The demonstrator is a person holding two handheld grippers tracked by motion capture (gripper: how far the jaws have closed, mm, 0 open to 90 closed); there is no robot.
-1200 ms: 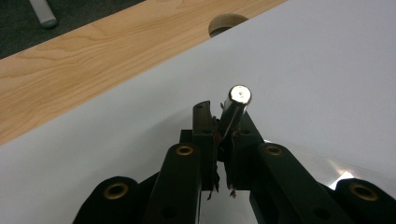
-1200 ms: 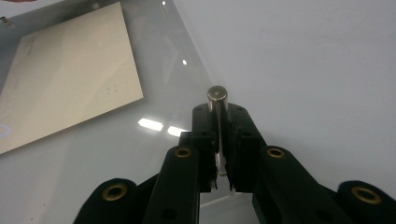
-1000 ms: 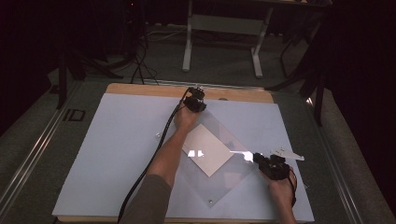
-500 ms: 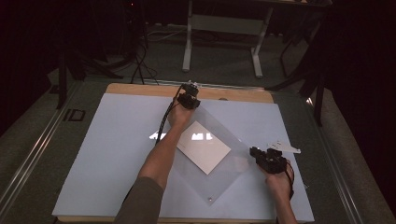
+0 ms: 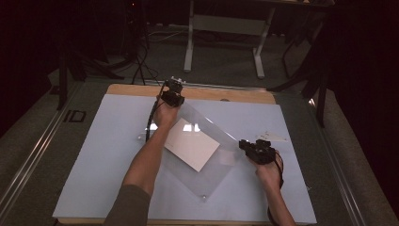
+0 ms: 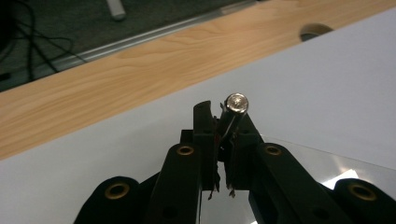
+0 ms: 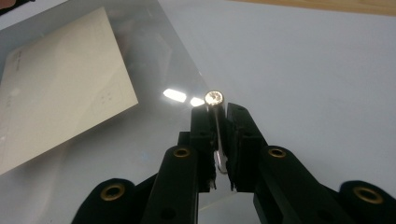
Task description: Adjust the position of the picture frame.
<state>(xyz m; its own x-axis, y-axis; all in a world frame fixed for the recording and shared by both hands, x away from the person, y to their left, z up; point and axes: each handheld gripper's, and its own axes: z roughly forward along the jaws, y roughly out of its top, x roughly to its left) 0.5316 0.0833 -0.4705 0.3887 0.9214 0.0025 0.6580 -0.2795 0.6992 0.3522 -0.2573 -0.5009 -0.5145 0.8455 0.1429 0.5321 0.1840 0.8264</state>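
High view, work in hand: a clear plastic sheet (image 5: 214, 155) lies cornerwise on the pale blue table cover (image 5: 94, 155), over a cream paper card (image 5: 192, 144). The left gripper (image 5: 172, 94) holds the sheet's far corner and the right gripper (image 5: 256, 150) its right corner; the edge between them looks lifted, while the near corner with its small metal stud (image 5: 204, 197) rests on the cover.

High view, surroundings: wooden table edge (image 5: 226, 93) beyond the cover, dark floor with cables behind.

Left gripper view, tongs: left gripper (image 6: 223, 122) closed narrow on the sheet's corner, just below a shiny round stud (image 6: 236, 103). The clear plastic sheet (image 6: 327, 161) trails off to the lower right.

Left gripper view, extra detail: a round hole (image 6: 314, 31) in the wooden table edge (image 6: 116, 74), small and unclear from above.

Right gripper view, tongs: right gripper (image 7: 218, 116) likewise pinched narrow on its corner, a stud (image 7: 214, 97) above the tips.

Right gripper view, extra detail: faint print on the paper card (image 7: 56, 84) under the clear plastic sheet (image 7: 154, 51), plus lamp glare; neither reads from above.

Doing it well: probably raise both corners evenly and keep the edge taut, so the sheet peels without dragging the card. The grip sits close to the studs, so a sideways tug could slip it.
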